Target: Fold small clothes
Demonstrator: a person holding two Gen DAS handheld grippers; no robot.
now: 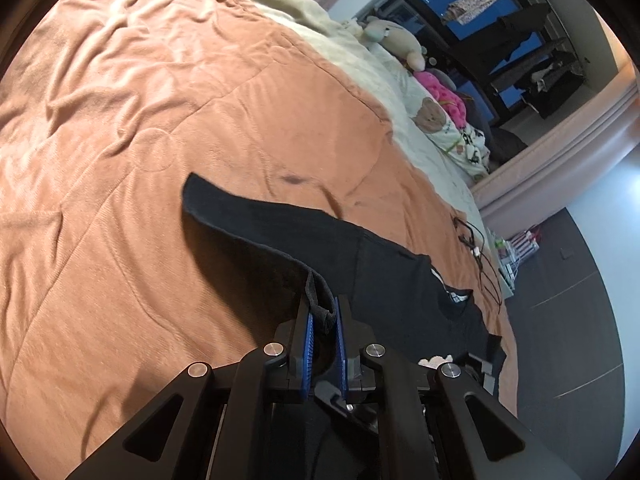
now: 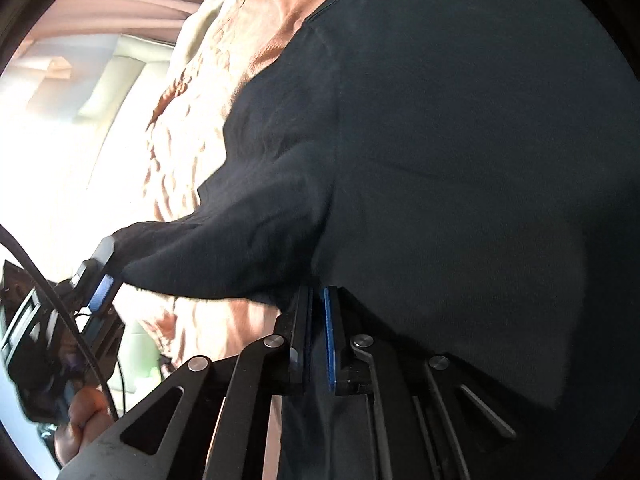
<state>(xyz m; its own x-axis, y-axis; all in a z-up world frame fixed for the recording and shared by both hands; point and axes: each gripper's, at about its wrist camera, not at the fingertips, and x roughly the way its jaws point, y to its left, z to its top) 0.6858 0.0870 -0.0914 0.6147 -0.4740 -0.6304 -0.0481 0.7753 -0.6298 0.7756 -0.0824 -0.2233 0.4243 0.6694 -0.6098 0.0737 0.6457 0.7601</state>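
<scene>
Two claws grip one black garment that lies across the orange quilt of a bed. In the left wrist view the left claw is narrow, its blue pads pinched on a hemmed cuff at the end of a sleeve, and that sleeve is lifted off the quilt, casting a dark shadow beneath it. Beyond the cuff the cloth runs away to a far corner that rests flat on the quilt, while the body of the garment spreads to the right, where a white printed label shows near the neck opening.

In the right wrist view the right claw is nearly closed, with dark fabric passing between its pads at the lower edge of the black garment, which fills most of that picture. A sleeve stretches leftward to the left claw, which holds its end; the person's hand grips that tool's handle below, and a black cable runs across it.

A cream blanket lies past the orange quilt, with a plush toy, a pink item and a bear-print pillow along the bed's far side. A thin black cord lies near the bed's edge, next to the dark floor.
</scene>
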